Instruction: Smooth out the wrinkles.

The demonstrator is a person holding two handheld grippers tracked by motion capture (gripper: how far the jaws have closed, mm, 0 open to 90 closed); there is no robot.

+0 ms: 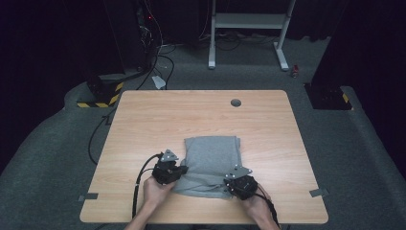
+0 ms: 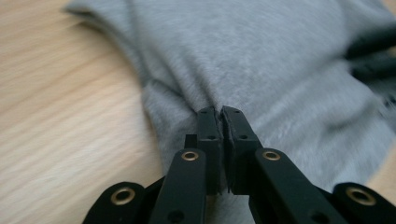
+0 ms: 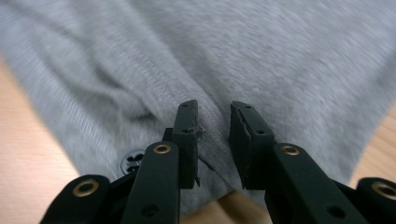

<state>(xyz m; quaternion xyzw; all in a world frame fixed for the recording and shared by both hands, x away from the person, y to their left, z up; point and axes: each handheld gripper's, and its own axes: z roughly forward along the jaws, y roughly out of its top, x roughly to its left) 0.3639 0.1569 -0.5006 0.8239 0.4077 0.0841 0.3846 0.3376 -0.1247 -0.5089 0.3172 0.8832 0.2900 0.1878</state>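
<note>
Nearest the person, the left gripper (image 1: 183, 169) pinches the grey garment's (image 1: 212, 160) near-left edge, while the right gripper (image 3: 213, 140) straddles a ridge at the near-right edge with jaws parted, not pressing. Lifted now, that right side would probably slip and skew the fold. Beyond, the soft knit lies folded, creased, mid-table (image 1: 201, 112).

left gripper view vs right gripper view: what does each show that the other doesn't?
Left gripper view: the left gripper with jaws shut, pinching a fold of the grey garment; the other gripper's dark jaws show at the right edge.

Right gripper view: the right gripper with jaws apart over the cloth, fabric between them but not pressed; a button sits beside the near jaw.

Both: the same grey garment lying on the wooden table, seen close from its near edge.
</note>
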